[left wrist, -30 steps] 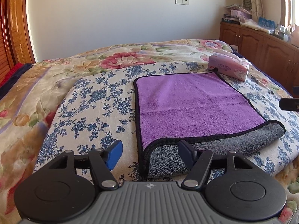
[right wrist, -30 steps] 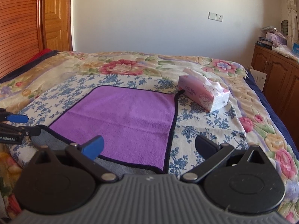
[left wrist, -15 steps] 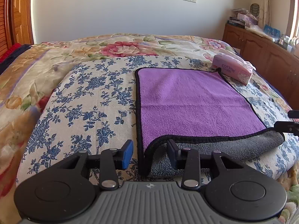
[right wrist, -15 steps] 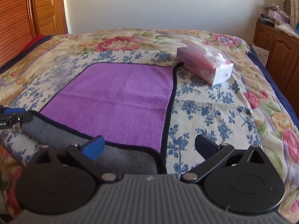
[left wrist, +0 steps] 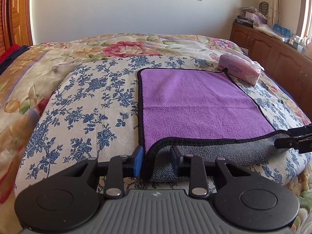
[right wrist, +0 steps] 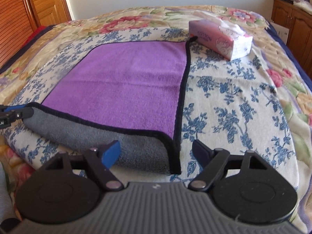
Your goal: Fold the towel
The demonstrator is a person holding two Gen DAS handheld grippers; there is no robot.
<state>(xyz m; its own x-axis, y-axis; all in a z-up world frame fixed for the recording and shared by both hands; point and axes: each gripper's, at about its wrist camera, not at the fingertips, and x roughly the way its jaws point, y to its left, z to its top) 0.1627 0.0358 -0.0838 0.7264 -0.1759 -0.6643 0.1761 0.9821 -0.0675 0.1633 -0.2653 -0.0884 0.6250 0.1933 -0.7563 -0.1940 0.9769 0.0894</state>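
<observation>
Change: left tongs (left wrist: 155, 160) narrowed around the purple towel (left wrist: 195, 105) corner, not yet clamped.
Right tongs (right wrist: 156, 152): apart, straddling the other corner.
Meaning: lift imminent.

Tissue box (right wrist: 220, 37) touching towel (right wrist: 126, 81) far corner; bedspread (right wrist: 234, 101) right open.

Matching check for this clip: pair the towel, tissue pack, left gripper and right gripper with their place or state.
Things:
1. towel
2. tissue pack
3. left gripper
4. right gripper

States:
A. fingers wide apart around the near right corner
B. purple side up, near edge turned over to show grey
C. lying past the far right corner of the towel
D. fingers narrowly apart at the near left corner

Pairs: 1-B, 2-C, 3-D, 4-A
</observation>
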